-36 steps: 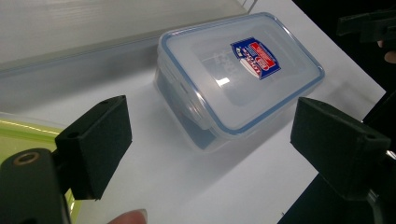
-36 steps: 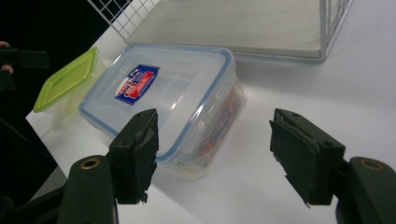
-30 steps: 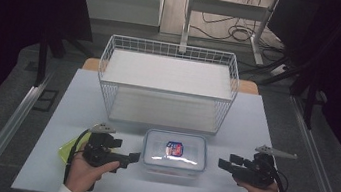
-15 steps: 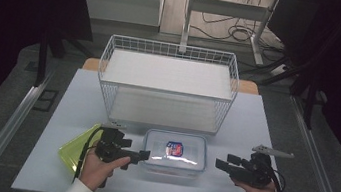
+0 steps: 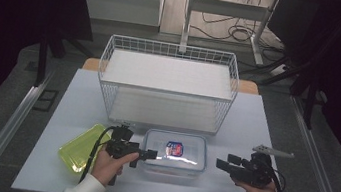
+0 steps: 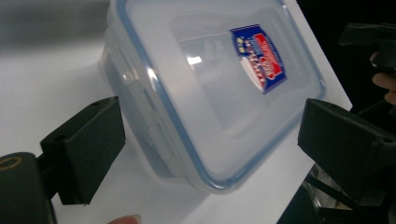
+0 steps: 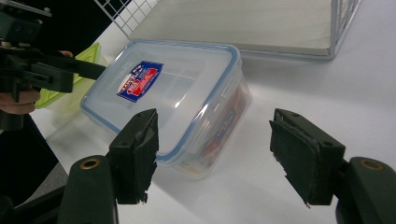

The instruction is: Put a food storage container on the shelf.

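Clear plastic box (image 5: 174, 151) with blue-rimmed lid sits on white table (image 5: 264, 129) before wire basket (image 5: 168, 83), left gripper (image 5: 149, 154) at its left edge, jaws apart, right gripper (image 5: 221, 164) just right, jaws apart.

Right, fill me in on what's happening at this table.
A person holds a gripper in each hand at a white table. The left gripper is at the left end of a clear lidded box, jaws open around that end. The right gripper sits open to the box's right, apart from it and aimed at it. A yellow-green lid lies left of the box, and a wire basket stands behind it. The box rests on the table, lid on.
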